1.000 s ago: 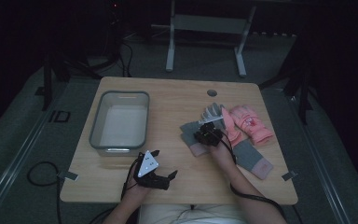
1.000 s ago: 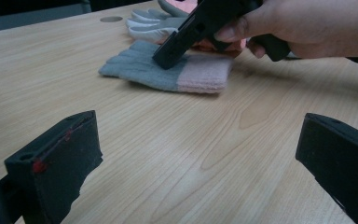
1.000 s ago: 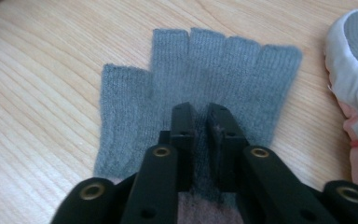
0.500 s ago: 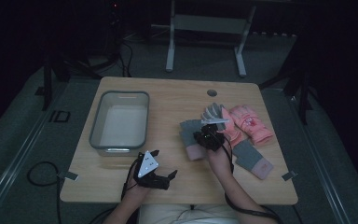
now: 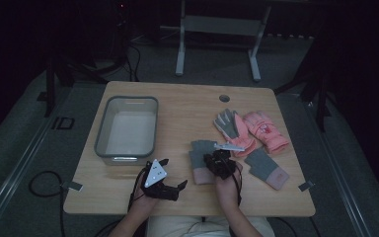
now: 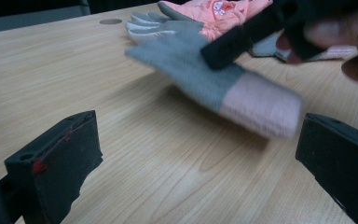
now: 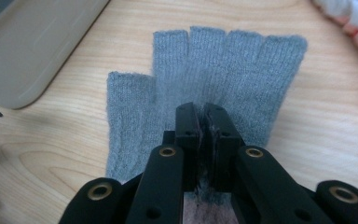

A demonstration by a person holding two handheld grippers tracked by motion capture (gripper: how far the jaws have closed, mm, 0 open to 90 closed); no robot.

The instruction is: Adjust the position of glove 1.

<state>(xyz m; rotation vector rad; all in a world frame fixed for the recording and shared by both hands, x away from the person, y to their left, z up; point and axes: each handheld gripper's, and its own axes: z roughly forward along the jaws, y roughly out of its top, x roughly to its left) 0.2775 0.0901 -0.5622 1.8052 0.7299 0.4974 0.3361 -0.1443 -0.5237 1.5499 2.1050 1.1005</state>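
The right tongs [image 7: 204, 112] are clamped on a grey knit fingerless glove [image 7: 214, 70], its long axis along the jaws, finger stubs pointing away, over the wooden tabletop [image 5: 187, 106]. The left tongs [image 5: 170, 185] gape apart.

**Right gripper: pinched on grey glove**

Right gripper [image 7: 204, 116] jaws pressed together on the knit of the grey fingerless glove [image 7: 223, 74], mid-palm. Glove fingers point away, spread flat over the wooden table [image 7: 335, 121]. Grey bin [image 7: 32, 42] corner upper left; pink fabric [image 7: 354, 28] at upper right edge.
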